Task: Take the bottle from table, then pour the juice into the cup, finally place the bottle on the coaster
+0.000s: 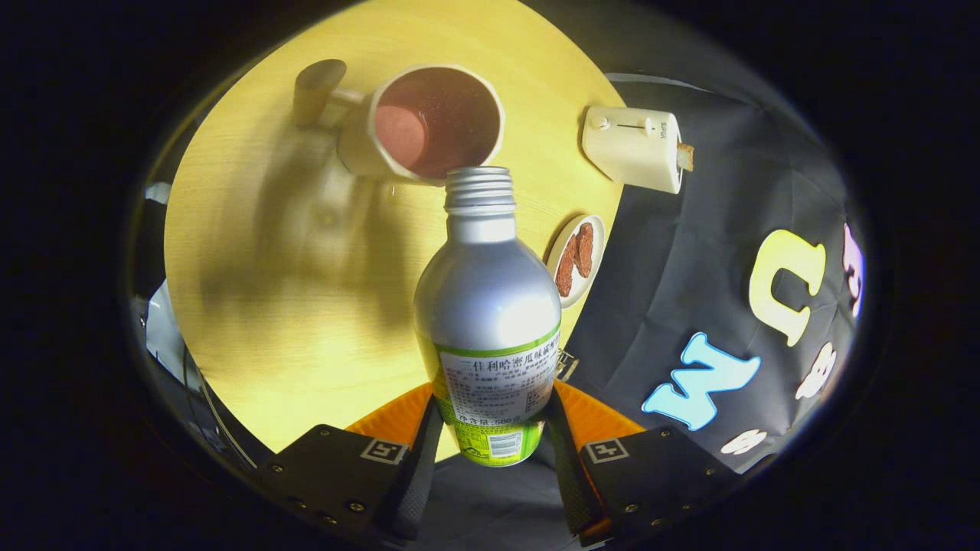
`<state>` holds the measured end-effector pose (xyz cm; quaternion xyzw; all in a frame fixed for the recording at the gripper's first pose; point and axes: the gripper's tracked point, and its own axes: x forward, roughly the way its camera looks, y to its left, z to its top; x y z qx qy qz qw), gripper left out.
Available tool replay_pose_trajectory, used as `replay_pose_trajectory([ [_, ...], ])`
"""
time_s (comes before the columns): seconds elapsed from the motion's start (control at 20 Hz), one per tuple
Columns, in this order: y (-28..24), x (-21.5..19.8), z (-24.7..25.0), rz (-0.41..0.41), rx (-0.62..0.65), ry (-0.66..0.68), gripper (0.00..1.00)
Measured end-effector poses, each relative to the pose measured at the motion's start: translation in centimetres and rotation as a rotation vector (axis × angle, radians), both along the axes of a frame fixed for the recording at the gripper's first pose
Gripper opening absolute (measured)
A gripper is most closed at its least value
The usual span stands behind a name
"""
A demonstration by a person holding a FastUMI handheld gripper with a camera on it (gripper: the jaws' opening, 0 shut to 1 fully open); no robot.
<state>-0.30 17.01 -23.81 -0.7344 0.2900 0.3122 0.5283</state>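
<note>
**Yellow table, bottle tipped over cup**

Yellow round table (253, 306) fills the frame's left and centre. At bottom centre, the gripper (490, 451) clamps both fingers on the silver bottle (490, 306), its open neck at the rim of the cup (429, 122). Right of it: a plate (576, 260), then a toaster (635, 149).

The uncapped silver bottle (488, 306), with a green-edged label, is clamped between both fingers of the gripper (490, 451), its open mouth reaching the near rim of the white, wooden-handled cup (429, 122) holding reddish juice.
</note>
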Motion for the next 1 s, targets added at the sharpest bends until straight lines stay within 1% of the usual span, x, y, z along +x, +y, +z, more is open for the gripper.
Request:
replay_pose_trajectory([
  [0.35,0.5,-1.7,-2.2,-0.157,0.28,0.113,0.69],
  [0.55,0.5,-1.3,-2.5,-0.221,0.432,0.123,0.69],
  [0.65,0.2,-1.3,-3.3,-0.289,0.519,0.148,0.7],
  [0.8,-0.4,-1.0,-4.3,-0.38,0.606,0.184,0.7],
  [1.0,-0.8,-0.4,-4.8,-0.437,0.705,0.201,0.7],
])
